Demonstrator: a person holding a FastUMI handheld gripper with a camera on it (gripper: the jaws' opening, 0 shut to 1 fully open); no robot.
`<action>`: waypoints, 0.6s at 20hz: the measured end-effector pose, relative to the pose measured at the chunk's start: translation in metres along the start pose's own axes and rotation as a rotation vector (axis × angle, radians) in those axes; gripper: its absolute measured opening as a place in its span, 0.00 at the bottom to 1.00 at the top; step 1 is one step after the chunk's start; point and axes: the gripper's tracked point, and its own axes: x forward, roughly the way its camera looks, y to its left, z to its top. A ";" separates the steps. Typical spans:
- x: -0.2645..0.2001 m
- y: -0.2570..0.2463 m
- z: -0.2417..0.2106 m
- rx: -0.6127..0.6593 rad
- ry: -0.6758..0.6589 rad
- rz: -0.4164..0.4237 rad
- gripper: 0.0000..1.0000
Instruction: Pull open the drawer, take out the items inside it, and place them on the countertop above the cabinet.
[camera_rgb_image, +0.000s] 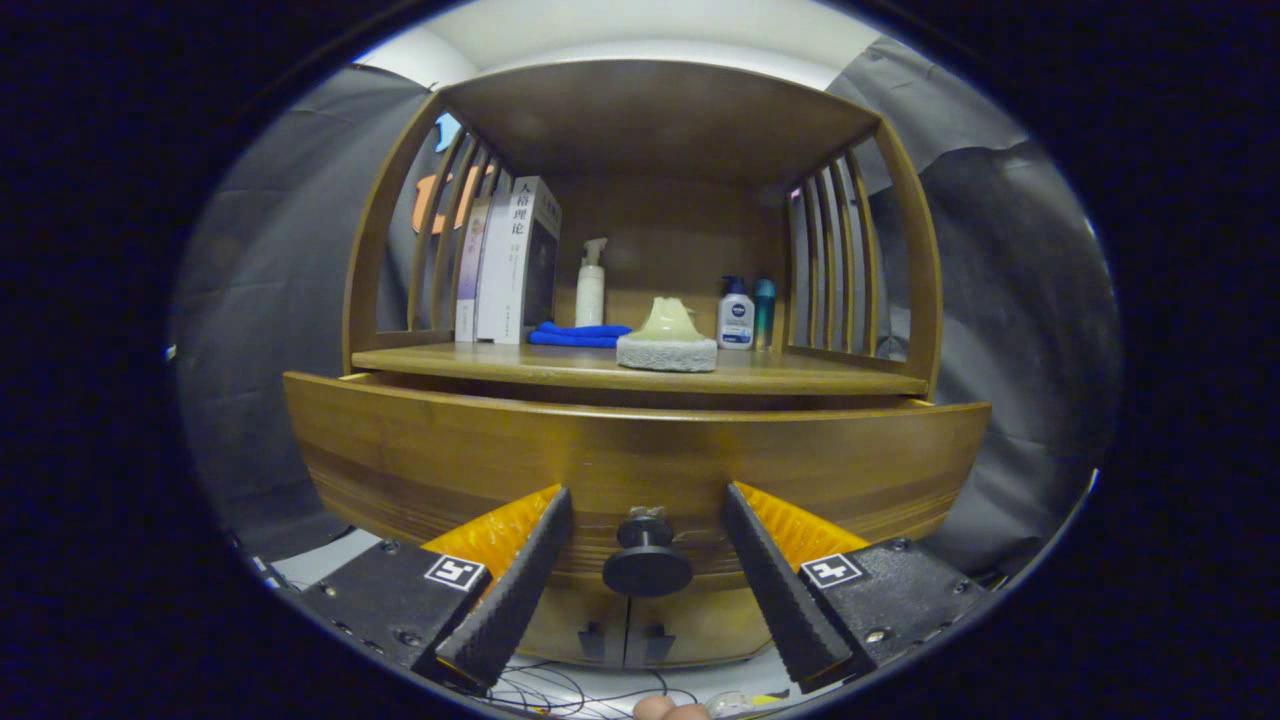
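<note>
Dark and round, the drawer's knob (646, 562) sits directly between the two fingers of the tool (646, 570), on their centre line and at about the depth of their tips. The fingers stand spread, with a clear gap on each side of the knob, so nothing is gripped. The knob's stem points straight back at the tool, so any grip would come from the fingers closing in from its left and right, and any pull would run back along that stem.

The knob belongs to the wooden drawer front (630, 460), a wide panel running left to right across the cabinet. Its top edge seems to stand a little forward of the countertop's lip, with a dark strip between, so the drawer looks slightly open, though the curved lens leaves that uncertain. Its inside is hidden, so what it holds cannot be told.

Above it the countertop (800, 375) carries a sponge-like pad with a pale object on it (667, 338) near the front, a folded blue cloth (580, 335), upright books (505, 265), a white spray bottle (591, 285) and two small bottles (746, 313). Whether any of these came from the drawer cannot be judged. Below the drawer, two cabinet doors (625, 625) meet.
</note>
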 end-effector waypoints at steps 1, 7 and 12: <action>0.003 0.000 0.000 -0.007 0.001 -0.001 1.00; 0.023 -0.003 0.001 -0.017 0.006 -0.001 1.00; 0.037 -0.004 0.001 -0.020 0.018 -0.001 1.00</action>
